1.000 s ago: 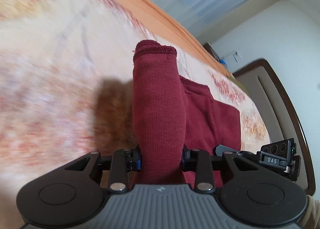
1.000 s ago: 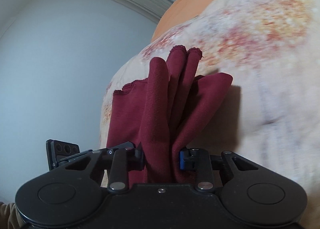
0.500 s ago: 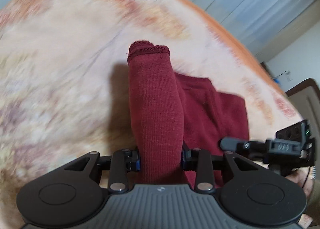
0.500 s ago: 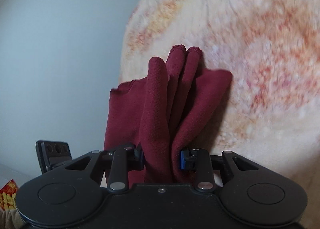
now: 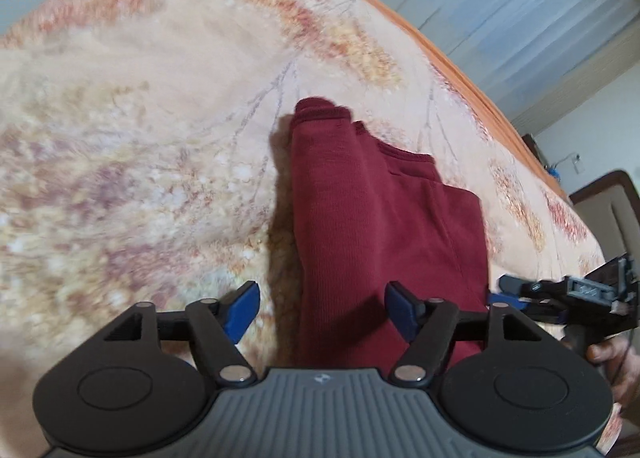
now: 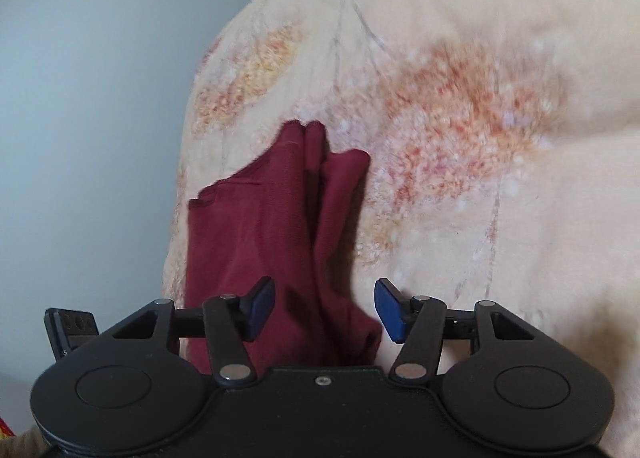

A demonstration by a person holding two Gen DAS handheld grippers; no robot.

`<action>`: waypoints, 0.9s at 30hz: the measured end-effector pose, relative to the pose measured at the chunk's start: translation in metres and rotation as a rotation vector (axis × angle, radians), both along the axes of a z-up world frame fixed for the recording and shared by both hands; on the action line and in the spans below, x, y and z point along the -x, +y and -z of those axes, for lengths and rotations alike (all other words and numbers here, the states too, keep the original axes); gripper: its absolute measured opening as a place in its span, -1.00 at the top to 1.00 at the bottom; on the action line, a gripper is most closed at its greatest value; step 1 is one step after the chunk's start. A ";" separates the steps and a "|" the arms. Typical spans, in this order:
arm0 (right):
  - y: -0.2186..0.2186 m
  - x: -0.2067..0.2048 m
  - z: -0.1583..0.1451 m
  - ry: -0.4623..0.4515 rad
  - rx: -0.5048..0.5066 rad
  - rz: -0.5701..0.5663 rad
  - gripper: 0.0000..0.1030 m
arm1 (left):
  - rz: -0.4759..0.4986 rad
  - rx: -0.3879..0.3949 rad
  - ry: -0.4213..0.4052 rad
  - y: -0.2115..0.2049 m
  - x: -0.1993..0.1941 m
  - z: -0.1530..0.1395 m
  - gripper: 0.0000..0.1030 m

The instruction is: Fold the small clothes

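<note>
The dark red garment (image 5: 384,226) lies folded in loose layers on the bed's floral blanket (image 5: 140,146), its ribbed cuff end pointing away from both cameras. The left gripper (image 5: 322,308) has its fingers (image 5: 242,308) spread wide, the cloth lying between them but gripped by neither, and the right gripper (image 6: 324,308) is likewise released, its blue-padded fingers (image 6: 388,308) apart over the garment's near edge (the orange sheet (image 5: 460,70) shows along the blanket's far side).
</note>
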State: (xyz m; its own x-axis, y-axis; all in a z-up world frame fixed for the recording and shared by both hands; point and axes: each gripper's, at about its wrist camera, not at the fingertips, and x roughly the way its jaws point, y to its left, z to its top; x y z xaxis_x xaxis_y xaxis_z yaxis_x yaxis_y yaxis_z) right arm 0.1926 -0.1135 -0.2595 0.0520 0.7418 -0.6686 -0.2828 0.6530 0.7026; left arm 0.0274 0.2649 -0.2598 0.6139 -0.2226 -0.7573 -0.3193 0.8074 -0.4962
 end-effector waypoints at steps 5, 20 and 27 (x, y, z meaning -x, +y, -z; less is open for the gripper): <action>0.014 0.033 -0.074 -0.139 0.091 0.002 -0.76 | -0.041 -0.035 -0.061 -0.022 0.025 -0.060 -0.99; 0.033 0.138 -0.269 -0.330 0.314 -0.041 -0.99 | -0.165 -0.270 -0.013 -0.111 0.106 -0.227 -0.99; 0.038 0.191 -0.291 -0.466 0.394 -0.174 -0.99 | -0.152 -0.428 0.033 -0.168 0.130 -0.249 -0.99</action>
State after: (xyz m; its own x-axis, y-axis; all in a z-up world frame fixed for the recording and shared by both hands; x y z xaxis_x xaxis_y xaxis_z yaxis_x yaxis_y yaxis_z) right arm 0.0018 -0.0755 0.0319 0.3039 0.4686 -0.8295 -0.6266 0.7542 0.1965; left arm -0.1026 0.0967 -0.0104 0.5894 0.2056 -0.7812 -0.4601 0.8803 -0.1156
